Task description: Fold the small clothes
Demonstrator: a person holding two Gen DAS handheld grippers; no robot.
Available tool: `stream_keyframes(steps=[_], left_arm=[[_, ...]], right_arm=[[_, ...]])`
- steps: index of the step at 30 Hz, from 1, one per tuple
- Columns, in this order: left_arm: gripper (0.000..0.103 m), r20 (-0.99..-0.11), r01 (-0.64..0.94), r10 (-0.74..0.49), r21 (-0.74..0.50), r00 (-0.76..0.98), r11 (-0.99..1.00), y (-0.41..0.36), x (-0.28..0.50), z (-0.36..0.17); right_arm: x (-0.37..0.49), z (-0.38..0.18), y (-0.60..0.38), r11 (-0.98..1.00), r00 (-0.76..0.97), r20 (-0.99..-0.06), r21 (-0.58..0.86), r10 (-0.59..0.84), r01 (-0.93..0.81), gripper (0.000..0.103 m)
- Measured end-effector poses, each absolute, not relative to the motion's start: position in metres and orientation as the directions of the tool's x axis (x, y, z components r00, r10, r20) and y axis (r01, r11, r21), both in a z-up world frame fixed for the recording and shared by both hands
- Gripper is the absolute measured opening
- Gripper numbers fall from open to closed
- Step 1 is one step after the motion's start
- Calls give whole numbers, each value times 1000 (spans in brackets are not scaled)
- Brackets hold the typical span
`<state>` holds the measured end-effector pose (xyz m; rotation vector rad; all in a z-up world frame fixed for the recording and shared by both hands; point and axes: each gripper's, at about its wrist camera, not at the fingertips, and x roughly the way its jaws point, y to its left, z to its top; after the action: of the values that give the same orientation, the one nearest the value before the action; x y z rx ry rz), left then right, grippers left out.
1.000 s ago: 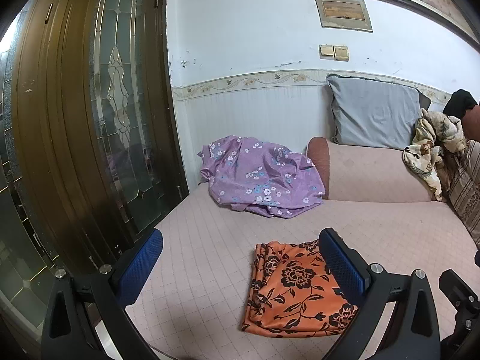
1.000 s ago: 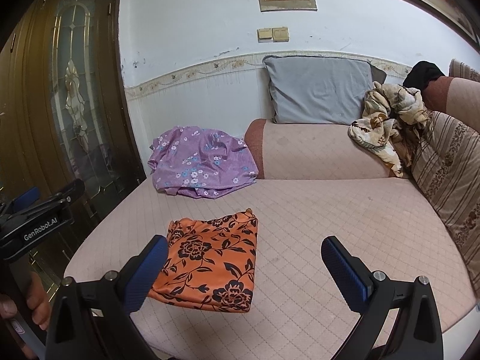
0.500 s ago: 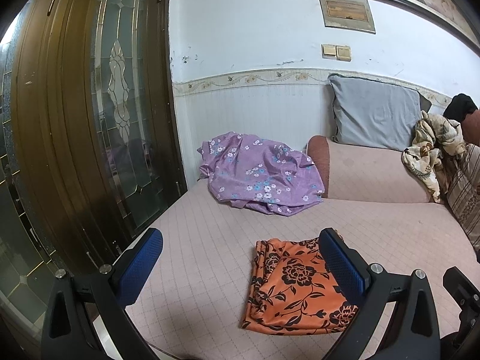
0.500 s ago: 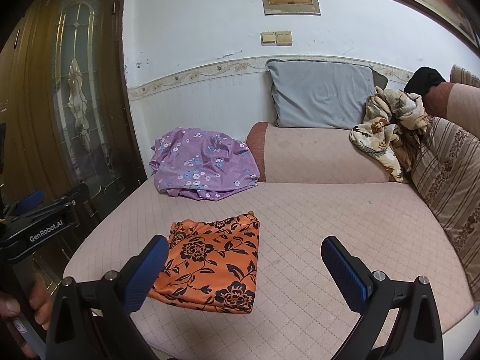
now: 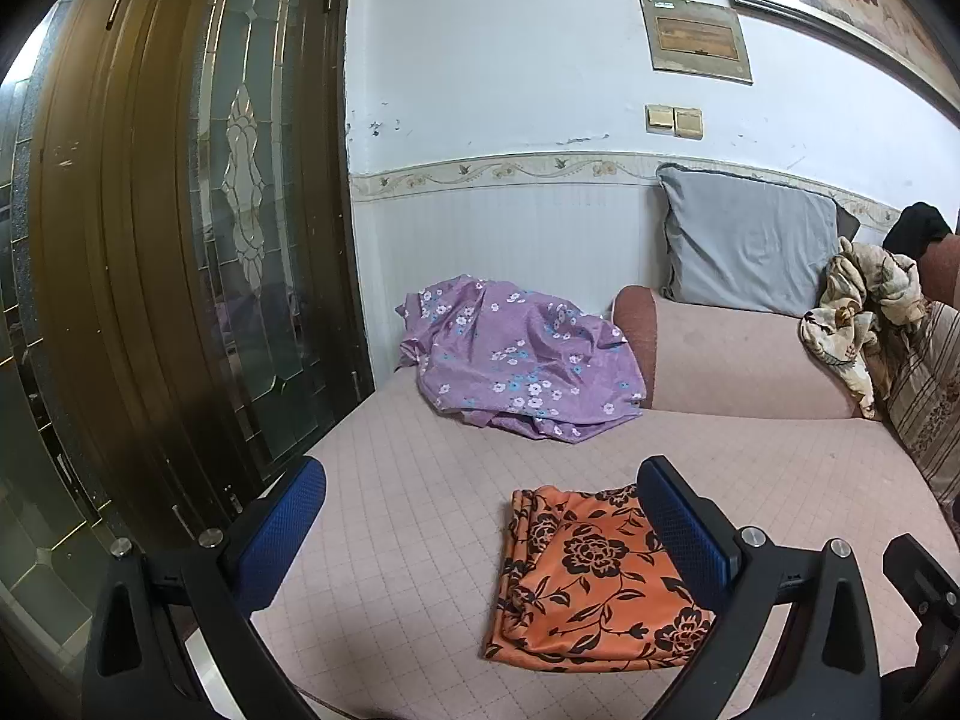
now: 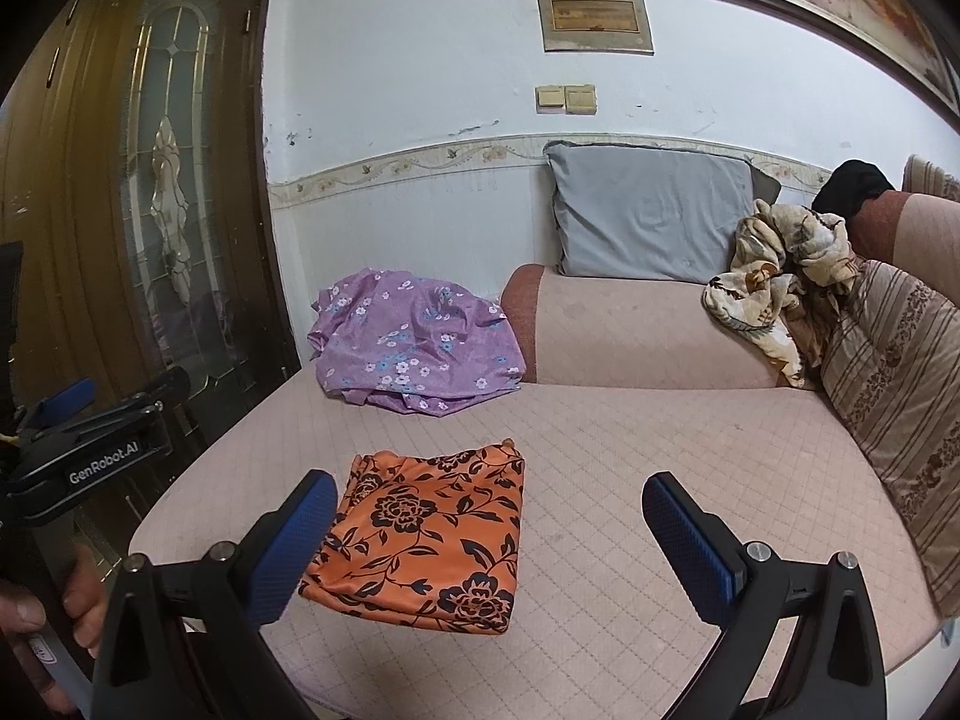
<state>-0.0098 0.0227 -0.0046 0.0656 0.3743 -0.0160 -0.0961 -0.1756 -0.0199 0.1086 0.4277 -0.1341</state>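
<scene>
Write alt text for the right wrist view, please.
A folded orange floral cloth lies flat on a pink quilted sofa seat, between the open, empty jaws of the right gripper. A crumpled purple floral garment sits behind it, near a grey pillow.

Left claw [image 5: 480,540] and right claw [image 6: 489,546] both spread wide, empty, side by side, level.

The room is dim with soft, even light. The wall [image 5: 510,60] looks bluish white. Shadows are faint. Both pictures are sharp but bend at the edges, and the corners go black.
</scene>
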Motion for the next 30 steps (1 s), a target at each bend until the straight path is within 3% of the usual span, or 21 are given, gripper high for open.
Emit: stream_keyframes(steps=[15,30], left_arm=[[103,-383,-23,57,93,922,995,33,9,-8],[103,-420,-4,42,93,907,996,28,27,-14]], right_arm=[[-58,-28,-160,992,887,-460,79,-48,95,103],[-40,-33,-168,991,876,-479,88,-49,103,103]])
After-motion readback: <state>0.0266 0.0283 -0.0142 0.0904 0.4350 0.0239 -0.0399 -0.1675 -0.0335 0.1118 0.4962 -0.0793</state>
